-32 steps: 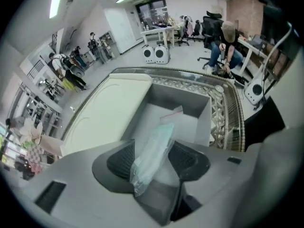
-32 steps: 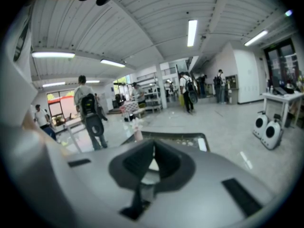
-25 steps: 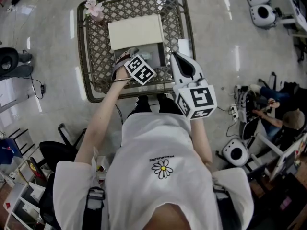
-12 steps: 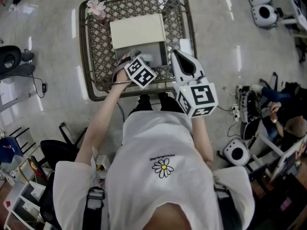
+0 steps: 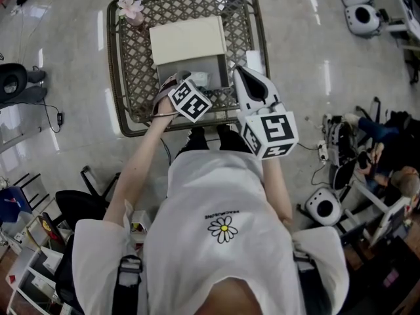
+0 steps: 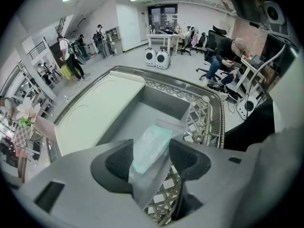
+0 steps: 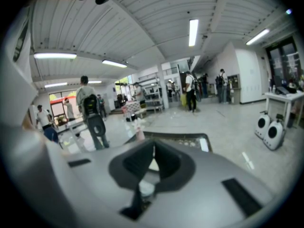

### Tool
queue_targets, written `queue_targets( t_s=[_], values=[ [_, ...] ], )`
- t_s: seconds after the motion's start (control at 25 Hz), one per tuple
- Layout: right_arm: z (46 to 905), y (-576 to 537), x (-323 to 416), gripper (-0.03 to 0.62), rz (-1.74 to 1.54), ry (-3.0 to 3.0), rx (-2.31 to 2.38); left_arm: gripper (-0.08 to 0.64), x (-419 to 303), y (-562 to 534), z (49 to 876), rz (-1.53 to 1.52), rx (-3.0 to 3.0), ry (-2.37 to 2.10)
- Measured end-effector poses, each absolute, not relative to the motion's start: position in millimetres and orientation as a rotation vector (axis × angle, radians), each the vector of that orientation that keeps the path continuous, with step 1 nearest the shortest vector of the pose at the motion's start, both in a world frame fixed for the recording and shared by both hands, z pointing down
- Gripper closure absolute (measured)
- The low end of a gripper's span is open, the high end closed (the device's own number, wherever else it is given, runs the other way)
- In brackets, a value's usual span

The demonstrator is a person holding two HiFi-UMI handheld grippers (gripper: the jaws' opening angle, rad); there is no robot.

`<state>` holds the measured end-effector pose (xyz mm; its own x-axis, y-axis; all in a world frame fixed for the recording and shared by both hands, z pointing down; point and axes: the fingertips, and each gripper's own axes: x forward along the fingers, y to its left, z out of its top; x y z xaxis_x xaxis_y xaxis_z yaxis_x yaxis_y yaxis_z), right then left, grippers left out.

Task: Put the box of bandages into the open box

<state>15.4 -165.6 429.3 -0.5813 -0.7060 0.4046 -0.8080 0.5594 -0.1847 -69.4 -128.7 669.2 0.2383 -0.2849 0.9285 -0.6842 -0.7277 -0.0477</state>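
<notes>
Here, the left tool is clamped on the box of bandages, a pale teal packet inside a clear plastic bag, with its two dark pads set wide and pressing the bag from either side. The packet stands tilted between the pads, its upper end leaning over the open box, above the grey inside and clear of the floor of that box. The lower corner of the bag hangs down past the pads on the side away from the open box, over the lattice of the bench. The cream lid lies folded back flat on the far side of the open box, joined to it along one edge. In the head view the left tool reaches in from the near left corner of the open box. The right tool has its pads drawn together with nothing between them; it is held just to the right of the open box, near its near right corner, and points across the bench. A pink flower in a small vase stands well to the far left of the open box, at a corner of the bench.
</notes>
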Motion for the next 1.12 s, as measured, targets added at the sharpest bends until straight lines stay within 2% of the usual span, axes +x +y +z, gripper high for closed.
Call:
queue_targets(
  t_s=[0.32,0.64,1.12],
  values=[
    [435.2,-165.8,20.5,0.561,0.525,-2.492,1.265,0.305,-80.0,-150.7,684.8,1.526,2.104,-0.929],
    [433.7,-168.0,22.2,0.561,0.525,-2.494,1.273,0.270,-80.6,-149.7,666.7,1.331,2.064,-0.974],
    [426.5,-168.2,21.9,0.561,0.503,-2.515,1.275,0.268,-81.5,-179.3,611.9,1.047,2.033,-1.175]
  ],
)
